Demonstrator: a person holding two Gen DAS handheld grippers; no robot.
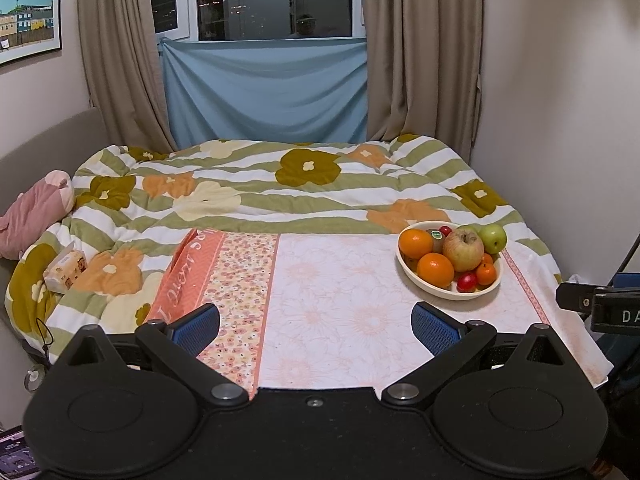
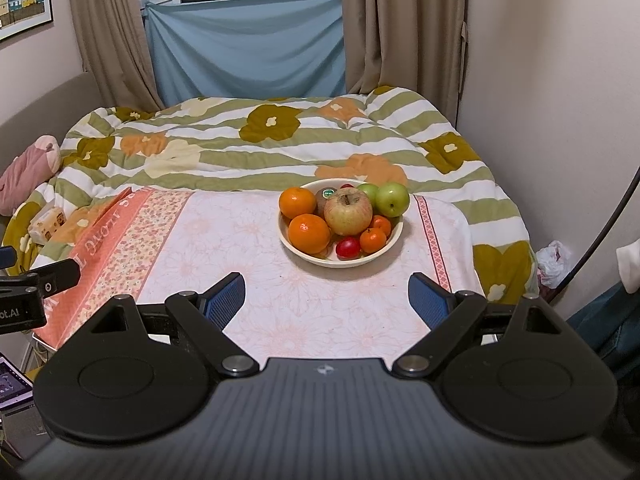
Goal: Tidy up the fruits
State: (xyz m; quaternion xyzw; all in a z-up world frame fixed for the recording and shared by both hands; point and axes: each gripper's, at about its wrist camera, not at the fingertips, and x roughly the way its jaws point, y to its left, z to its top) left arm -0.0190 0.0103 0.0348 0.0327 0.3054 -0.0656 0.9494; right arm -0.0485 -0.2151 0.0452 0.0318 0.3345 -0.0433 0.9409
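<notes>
Your left gripper (image 1: 316, 324) and right gripper (image 2: 326, 298): jaws spread, holding nothing. Cream fruit bowl (image 2: 298, 250) sits just ahead of your right jaws, 2 oranges (image 2: 309, 233) nearest.

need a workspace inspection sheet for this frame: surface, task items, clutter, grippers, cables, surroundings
Surface: table under a pink floral cloth, bare apart from the bowl.
Job's things: cream bowl on the cloth, heaped with fruit: two large oranges, a big yellow-red apple, green apples, two small oranges, a stickered kiwi, small red fruit.
Clutter: tissue pack and pink plush on the quilt, off the table.
Grippers: left gripper open, empty; right gripper open, empty, facing the bowl.
Cables: dark cable at right edge.
Surroundings: bed with flowered quilt, curtains, window, wall poster.
</notes>
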